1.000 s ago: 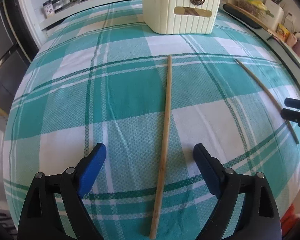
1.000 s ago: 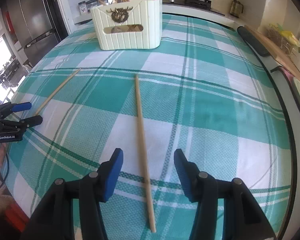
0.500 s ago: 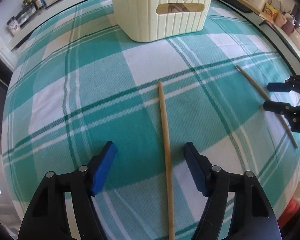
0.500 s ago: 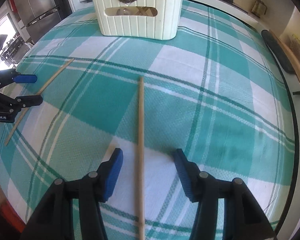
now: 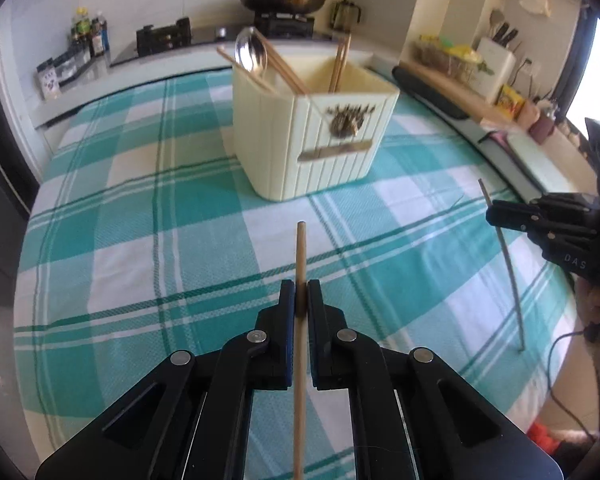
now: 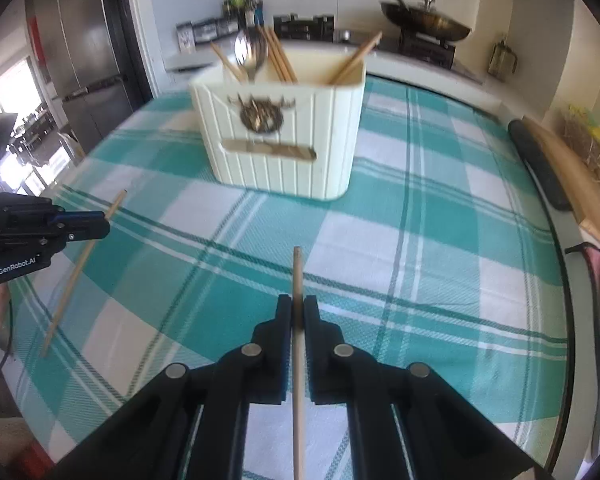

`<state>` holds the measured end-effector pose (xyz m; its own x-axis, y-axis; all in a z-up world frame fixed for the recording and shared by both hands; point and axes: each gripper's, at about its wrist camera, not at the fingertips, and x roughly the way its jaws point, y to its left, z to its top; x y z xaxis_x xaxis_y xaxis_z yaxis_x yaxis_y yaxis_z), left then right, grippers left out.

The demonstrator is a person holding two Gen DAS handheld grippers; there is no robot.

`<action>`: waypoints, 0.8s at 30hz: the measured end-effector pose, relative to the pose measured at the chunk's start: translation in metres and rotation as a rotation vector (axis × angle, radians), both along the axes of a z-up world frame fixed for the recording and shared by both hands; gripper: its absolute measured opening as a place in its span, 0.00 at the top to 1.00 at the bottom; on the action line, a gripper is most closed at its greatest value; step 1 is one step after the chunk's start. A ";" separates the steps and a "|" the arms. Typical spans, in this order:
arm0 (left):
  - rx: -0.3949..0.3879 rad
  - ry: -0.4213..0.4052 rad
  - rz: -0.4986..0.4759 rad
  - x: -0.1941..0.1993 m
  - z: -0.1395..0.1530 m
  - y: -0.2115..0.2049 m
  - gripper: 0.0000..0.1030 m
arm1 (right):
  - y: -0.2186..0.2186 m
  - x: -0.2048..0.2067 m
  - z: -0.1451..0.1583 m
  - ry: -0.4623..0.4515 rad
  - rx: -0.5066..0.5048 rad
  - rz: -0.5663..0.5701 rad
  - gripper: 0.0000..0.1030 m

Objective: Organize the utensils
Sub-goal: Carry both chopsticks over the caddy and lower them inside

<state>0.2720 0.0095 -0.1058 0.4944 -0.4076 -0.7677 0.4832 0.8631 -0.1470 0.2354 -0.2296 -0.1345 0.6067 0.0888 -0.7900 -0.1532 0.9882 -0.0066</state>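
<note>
Right gripper (image 6: 297, 312) clamped on a chopstick (image 6: 298, 360); cream holder (image 6: 284, 136) ahead, blurred, apparently holding a spoon (image 6: 249, 51) and chopsticks.

My left claw (image 5: 299, 294) pinches one plain wooden chopstick (image 5: 300, 256), its tip pointing far toward the holder (image 5: 328, 144); my right claw (image 6: 297, 310) pinches a second chopstick (image 6: 297, 276) the same way. The cream ribbed holder stands upright on the checked worktop (image 5: 132, 216), already bearing chopsticks and a steel spoon (image 5: 250, 54).

Both grippers, the left gripper (image 5: 298, 294) and right gripper (image 6: 297, 308), are black linkages with silver rivets and blue pads; white "GenRobot.AI" lettering marks the left's side.
</note>
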 end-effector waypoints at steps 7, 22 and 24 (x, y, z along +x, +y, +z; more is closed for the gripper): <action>-0.177 -0.149 -0.006 -0.047 0.080 0.032 0.96 | 0.003 -0.058 0.078 -0.181 0.002 0.041 0.94; -0.267 -0.202 0.032 -0.026 0.122 0.040 0.96 | 0.005 -0.032 0.139 -0.341 -0.014 0.039 0.94; -0.269 -0.199 0.034 -0.022 0.126 0.040 0.96 | 0.001 -0.024 0.142 -0.336 -0.027 0.037 0.94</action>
<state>0.2498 0.0492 0.0200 0.6407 -0.5634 -0.5217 0.4974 0.8221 -0.2770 0.2115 -0.2286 0.0073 0.8304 0.0969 -0.5486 -0.1735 0.9808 -0.0893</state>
